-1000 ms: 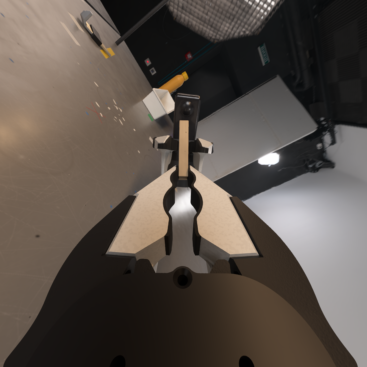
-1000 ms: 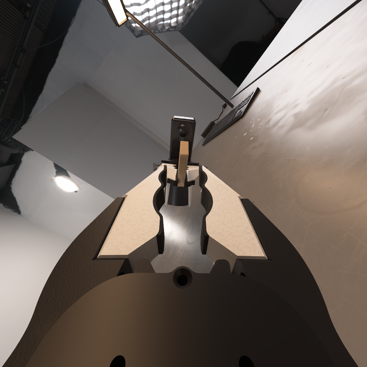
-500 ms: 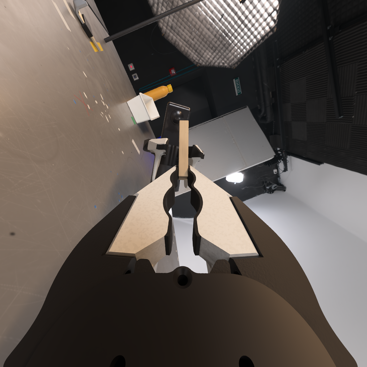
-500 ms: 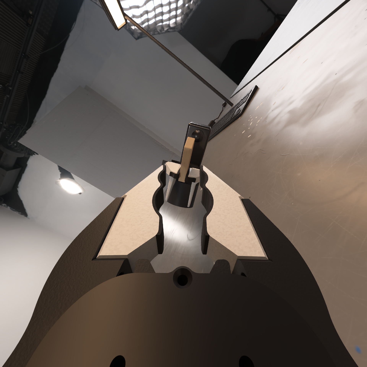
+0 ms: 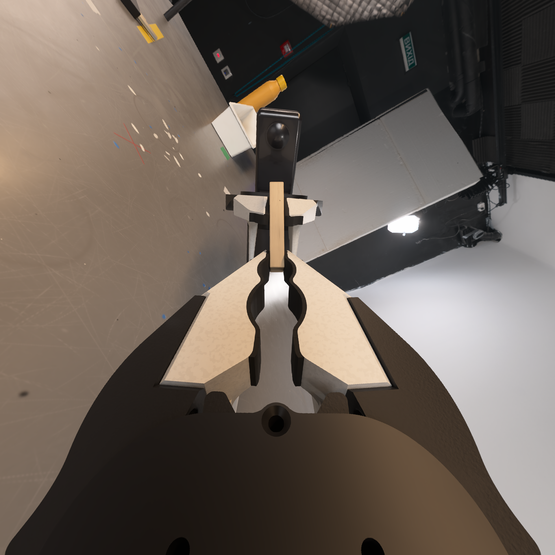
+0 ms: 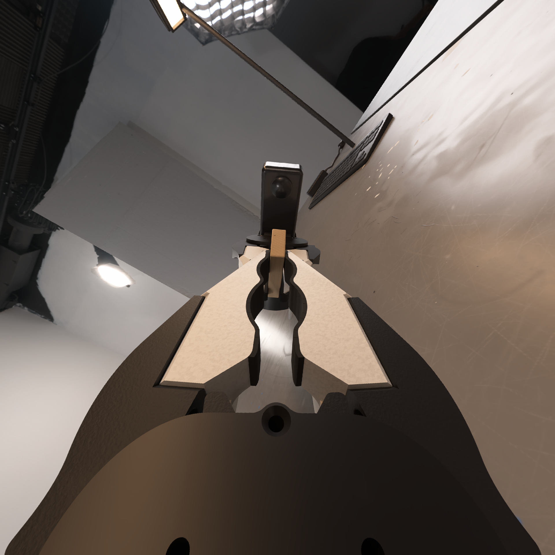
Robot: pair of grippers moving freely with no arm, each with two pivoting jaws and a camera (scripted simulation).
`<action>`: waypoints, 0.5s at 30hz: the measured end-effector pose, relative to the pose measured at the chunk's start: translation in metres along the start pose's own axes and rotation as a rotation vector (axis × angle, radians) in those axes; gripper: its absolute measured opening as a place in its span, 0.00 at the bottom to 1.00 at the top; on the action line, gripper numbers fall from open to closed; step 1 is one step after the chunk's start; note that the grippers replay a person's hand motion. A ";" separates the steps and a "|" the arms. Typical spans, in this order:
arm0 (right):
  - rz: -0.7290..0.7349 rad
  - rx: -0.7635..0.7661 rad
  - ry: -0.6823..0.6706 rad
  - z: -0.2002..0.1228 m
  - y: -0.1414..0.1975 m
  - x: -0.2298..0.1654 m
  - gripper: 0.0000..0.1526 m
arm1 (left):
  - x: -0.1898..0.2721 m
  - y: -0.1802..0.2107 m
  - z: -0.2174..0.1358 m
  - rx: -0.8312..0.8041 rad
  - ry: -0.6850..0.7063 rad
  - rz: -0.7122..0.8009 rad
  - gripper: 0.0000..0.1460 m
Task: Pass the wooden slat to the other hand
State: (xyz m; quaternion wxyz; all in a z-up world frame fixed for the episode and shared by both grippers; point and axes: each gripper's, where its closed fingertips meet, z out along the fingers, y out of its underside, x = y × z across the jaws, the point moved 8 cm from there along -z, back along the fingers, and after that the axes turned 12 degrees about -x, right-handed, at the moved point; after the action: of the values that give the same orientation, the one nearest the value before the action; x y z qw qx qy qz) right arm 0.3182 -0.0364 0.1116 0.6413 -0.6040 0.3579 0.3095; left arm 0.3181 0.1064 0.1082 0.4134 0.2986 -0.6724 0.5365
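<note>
A: Where is the wooden slat [image 5: 276, 223] sitting?

B: It is hanging in the air between the two claws, off the bench [image 5: 75, 210]. In the left wrist view the left claw [image 5: 276, 259] is pinching the near end of the slat between its fingertips, and the slat is running straight away from it toward the right claw [image 5: 274, 210].

A: Is the right claw gripping it too?

B: In the right wrist view the right claw [image 6: 276, 255] is narrowed around the slat [image 6: 277, 262], with its tips pressing close on both sides near the slat's middle. The slat's near end is reaching back between the fingers. So both claws are closed on it, one facing the other.

A: What else is lying around the slat?

B: In the left wrist view a white box [image 5: 232, 132] is standing on the bench beyond the slat, and an orange bottle [image 5: 264, 91] is lying just behind that box. A yellow patch [image 5: 150, 31] is showing farther off on the bench. In the right wrist view a black keyboard [image 6: 350, 163] is resting on the bench [image 6: 450, 270] beyond the slat, and the left claw [image 6: 276, 250] is sitting at the slat's far end with its dark camera block rising above it.
</note>
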 end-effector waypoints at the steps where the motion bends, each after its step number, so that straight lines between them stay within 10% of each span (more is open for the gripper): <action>1: 0.000 0.000 0.000 -0.001 -0.001 0.000 0.05 | 0.000 -0.001 0.001 -0.001 0.000 0.001 0.05; 10: 0.008 0.037 -0.011 -0.009 -0.009 0.004 0.05 | -0.001 -0.012 0.006 0.007 -0.045 0.043 0.06; 15: 0.021 0.062 -0.002 -0.022 -0.015 0.009 0.05 | -0.002 -0.015 0.000 0.011 -0.119 0.088 0.27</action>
State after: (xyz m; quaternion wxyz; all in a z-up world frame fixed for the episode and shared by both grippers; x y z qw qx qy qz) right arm 0.3341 -0.0598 0.1120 0.6567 -0.5800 0.3729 0.3053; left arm 0.3312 0.1024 0.1138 0.3470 0.3023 -0.7055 0.5390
